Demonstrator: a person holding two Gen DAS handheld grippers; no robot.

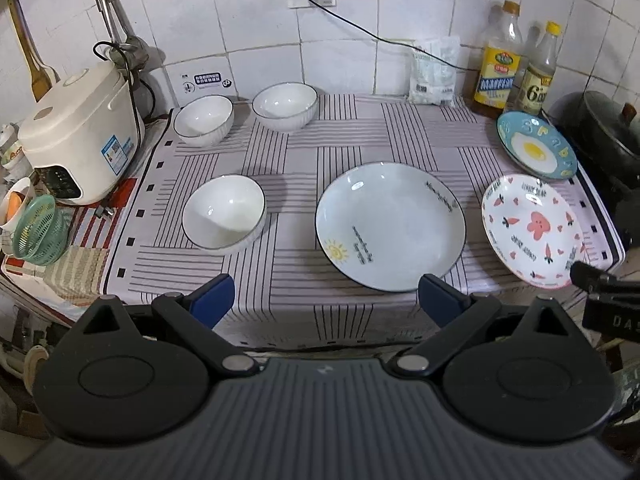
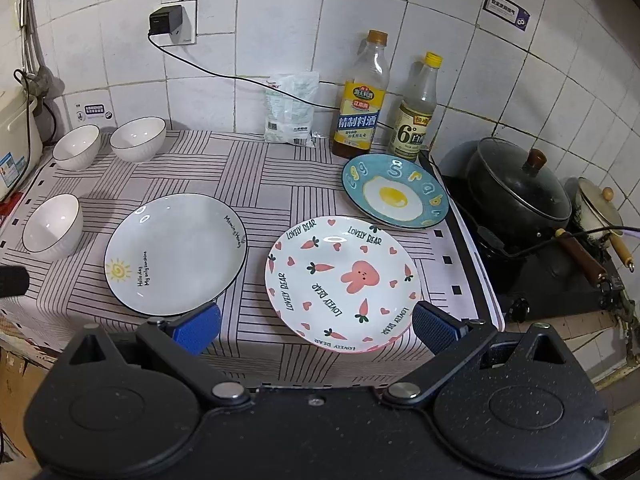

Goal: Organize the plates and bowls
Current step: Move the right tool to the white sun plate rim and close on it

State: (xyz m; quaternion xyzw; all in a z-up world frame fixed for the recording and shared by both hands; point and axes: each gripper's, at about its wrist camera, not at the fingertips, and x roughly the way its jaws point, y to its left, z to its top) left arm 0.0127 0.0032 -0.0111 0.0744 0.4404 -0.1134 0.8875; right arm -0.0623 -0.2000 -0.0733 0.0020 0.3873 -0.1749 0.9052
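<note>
Nothing is stacked yet: I see three white bowls, the near one (image 1: pixel 224 211) by the front-left and two (image 1: pixel 203 120) (image 1: pixel 285 106) at the back, plus the sun plate (image 1: pixel 390 226), bunny plate (image 2: pixel 342 282) and egg plate (image 2: pixel 395 196) spread over the striped cloth (image 1: pixel 304 148). My left gripper (image 1: pixel 325 300) and right gripper (image 2: pixel 316 322) both hover spread wide, holding nothing. The bunny plate overhangs the front edge; I judge a clumsy nudge could tip it off.

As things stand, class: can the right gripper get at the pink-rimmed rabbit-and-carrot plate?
Probably yes. The right gripper is open, its blue pads either side of the pink-rimmed rabbit-and-carrot plate, whose near rim overhangs the table edge unobstructed.
</note>
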